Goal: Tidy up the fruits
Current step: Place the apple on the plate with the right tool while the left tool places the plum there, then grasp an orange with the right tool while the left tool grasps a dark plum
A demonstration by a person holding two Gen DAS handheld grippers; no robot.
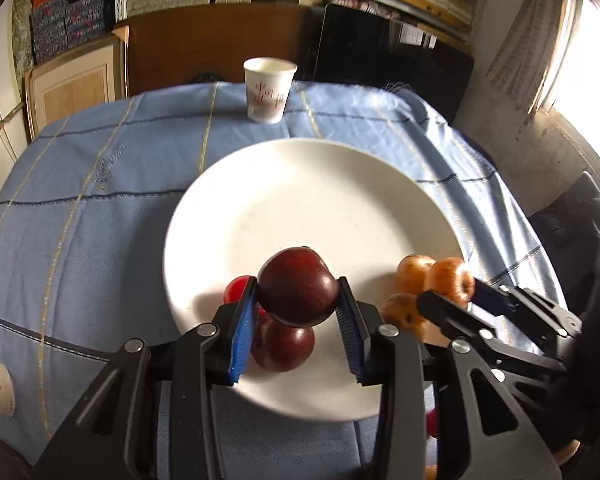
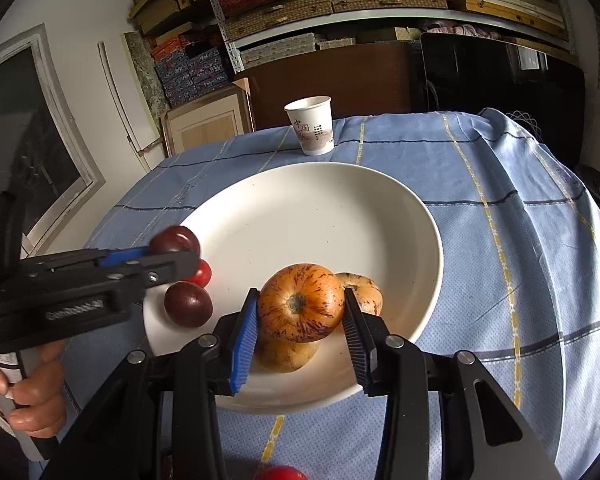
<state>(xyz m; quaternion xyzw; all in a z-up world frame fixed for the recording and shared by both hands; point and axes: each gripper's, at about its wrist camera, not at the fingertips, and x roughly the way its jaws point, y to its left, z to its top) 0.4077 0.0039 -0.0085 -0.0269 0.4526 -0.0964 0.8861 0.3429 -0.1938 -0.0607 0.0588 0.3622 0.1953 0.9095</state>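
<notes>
Left claw [image 1: 298, 300] clamped on dark red plum [image 1: 298, 286], raised over white plate [image 1: 320, 200] near edge. Right claw [image 2: 300, 308] clamped on orange speckled fruit [image 2: 300, 308] above plate's right side. More fruit beneath both, on the plate.

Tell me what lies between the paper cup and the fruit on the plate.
Nothing but bare white plate and a strip of blue tablecloth separates the paper cup from the fruit; the right wrist view shows it.
</notes>
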